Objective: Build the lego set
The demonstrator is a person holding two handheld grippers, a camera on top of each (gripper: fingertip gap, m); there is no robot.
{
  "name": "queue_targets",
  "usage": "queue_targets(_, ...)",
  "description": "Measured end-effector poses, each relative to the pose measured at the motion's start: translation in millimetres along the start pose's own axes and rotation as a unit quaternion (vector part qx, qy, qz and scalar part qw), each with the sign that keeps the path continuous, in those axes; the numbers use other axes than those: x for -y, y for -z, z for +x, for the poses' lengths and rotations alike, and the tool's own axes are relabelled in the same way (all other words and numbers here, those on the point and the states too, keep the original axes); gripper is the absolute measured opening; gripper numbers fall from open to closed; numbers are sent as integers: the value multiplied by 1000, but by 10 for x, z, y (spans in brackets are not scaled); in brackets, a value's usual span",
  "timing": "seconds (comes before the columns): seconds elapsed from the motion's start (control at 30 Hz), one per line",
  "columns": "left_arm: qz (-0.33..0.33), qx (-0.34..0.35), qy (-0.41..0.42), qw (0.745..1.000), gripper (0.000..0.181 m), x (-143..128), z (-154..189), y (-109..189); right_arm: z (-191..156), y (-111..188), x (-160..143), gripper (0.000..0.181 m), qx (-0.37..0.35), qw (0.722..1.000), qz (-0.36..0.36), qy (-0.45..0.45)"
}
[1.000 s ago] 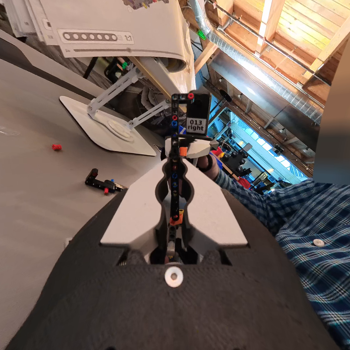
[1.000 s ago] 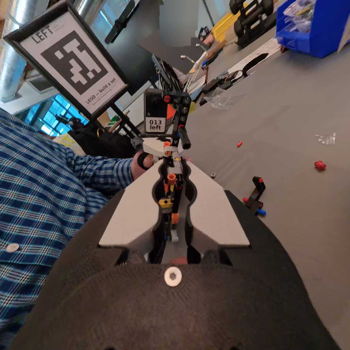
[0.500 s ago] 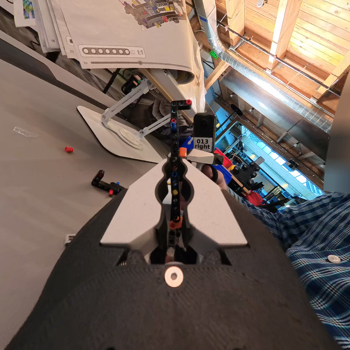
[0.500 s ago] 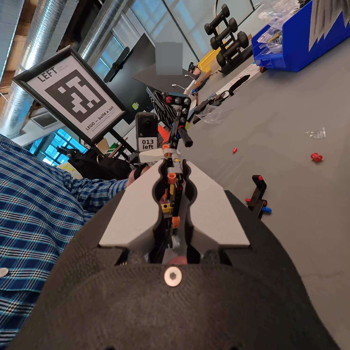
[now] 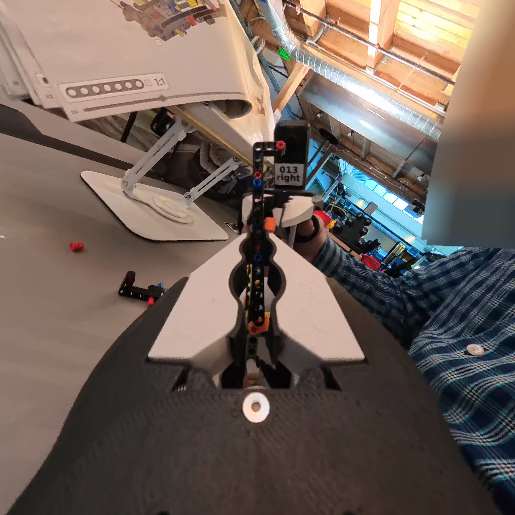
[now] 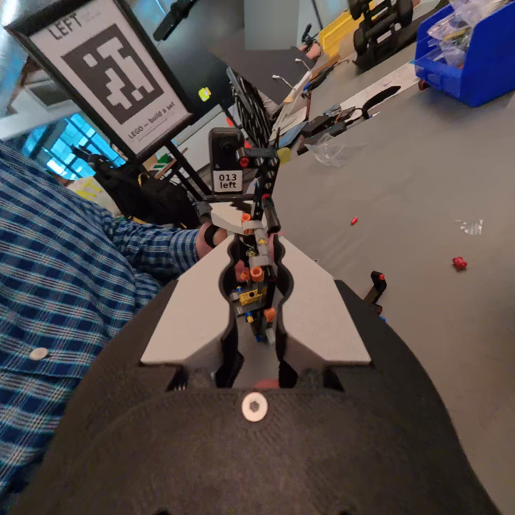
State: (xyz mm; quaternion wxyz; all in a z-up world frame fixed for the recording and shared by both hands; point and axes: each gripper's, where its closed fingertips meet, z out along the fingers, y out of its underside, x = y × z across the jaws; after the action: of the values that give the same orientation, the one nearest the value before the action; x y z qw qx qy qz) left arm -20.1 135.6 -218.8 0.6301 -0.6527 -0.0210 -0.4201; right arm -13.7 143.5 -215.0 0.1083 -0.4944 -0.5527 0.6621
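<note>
A long black lego assembly [image 5: 257, 200] with red, blue, orange and yellow parts is held in the air above the grey table [image 5: 41, 306]. My left gripper [image 5: 257, 242] is shut on one end of it. My right gripper [image 6: 255, 242] is shut on the other end, where the assembly [image 6: 252, 296] shows grey, orange and yellow pieces. The two grippers face each other. The right gripper [image 5: 292, 211] shows beyond the assembly in the left wrist view, and the left gripper [image 6: 225, 214] shows in the right wrist view.
A small black sub-assembly [image 5: 139, 289] [image 6: 377, 287] and a red piece [image 5: 76, 246] [image 6: 459, 262] lie on the table. An instruction booklet [image 5: 125, 55] rests on a white stand [image 5: 156, 211]. A blue bin [image 6: 473, 64], a plastic bag [image 6: 331, 152] and a framed sign [image 6: 111, 78] stand farther off. The grippers are tip to tip, or close to it.
Both grippers keep their hold on the assembly. The pair has swung and tilted a little together, so the background shifts in both views.
</note>
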Motion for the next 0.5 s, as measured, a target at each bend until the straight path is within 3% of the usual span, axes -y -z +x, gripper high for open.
queue_targets(0.17,-9,-7,-16,1000,6,46,9,-2,42,-10,6,8,1,1000,-21,0)
queue_targets(0.5,-19,-9,-23,1000,6,57,8,-4,7,-61,32,4,2,999,-32,16)
